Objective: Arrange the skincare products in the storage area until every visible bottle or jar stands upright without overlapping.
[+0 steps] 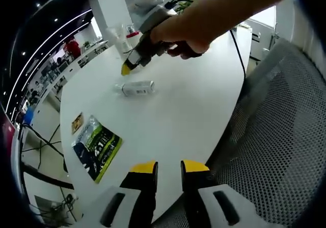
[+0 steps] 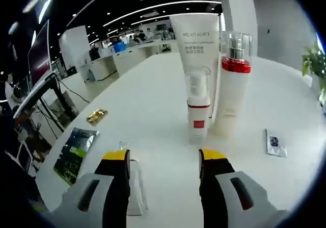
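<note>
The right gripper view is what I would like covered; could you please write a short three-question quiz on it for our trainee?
1. True or false: the small bottle between the right gripper jaws lies on its side.
2. How many products stand upright ahead? A) one B) three C) five
3. Fill in: the red-collared tall bottle stands beside the white ____.

Key: 1 true. 2 B: tube, tall bottle, small pump bottle. 3 tube.

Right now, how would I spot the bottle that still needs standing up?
Look at the white table, near the person's hand. A small clear bottle with a white label lies on its side; the tube and two red-banded bottles stand.
</note>
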The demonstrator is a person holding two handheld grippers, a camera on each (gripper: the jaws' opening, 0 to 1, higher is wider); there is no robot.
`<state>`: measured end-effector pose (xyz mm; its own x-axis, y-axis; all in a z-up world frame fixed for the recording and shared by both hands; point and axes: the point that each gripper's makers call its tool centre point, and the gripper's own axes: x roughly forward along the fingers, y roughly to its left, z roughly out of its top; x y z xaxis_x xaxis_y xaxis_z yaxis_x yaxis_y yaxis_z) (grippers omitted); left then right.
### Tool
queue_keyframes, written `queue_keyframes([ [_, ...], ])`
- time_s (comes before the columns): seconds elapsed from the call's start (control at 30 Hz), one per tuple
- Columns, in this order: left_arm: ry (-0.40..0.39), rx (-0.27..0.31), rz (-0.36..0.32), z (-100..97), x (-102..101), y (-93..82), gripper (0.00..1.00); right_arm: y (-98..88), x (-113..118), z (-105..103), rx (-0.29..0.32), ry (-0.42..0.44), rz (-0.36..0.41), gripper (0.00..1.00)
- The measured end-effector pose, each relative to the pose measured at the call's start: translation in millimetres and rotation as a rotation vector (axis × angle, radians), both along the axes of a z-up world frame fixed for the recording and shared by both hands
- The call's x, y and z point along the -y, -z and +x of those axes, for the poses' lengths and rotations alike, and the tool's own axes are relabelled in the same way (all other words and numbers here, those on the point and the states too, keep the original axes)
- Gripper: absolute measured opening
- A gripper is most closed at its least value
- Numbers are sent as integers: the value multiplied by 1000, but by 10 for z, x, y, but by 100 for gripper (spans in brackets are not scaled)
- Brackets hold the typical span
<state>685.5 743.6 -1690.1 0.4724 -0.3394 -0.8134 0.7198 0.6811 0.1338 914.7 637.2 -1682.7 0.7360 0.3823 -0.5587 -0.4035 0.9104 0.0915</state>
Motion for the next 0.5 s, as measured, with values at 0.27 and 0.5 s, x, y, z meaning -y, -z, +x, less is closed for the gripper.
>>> queue_keyframes([
  [0.27, 2, 9, 0, 2, 2, -12, 19, 232, -258, -347, -105, -179, -98, 38],
  [0.5, 6, 20, 0, 11, 7, -27, 19, 337, -290, -432, -155, -208, -127, 30],
])
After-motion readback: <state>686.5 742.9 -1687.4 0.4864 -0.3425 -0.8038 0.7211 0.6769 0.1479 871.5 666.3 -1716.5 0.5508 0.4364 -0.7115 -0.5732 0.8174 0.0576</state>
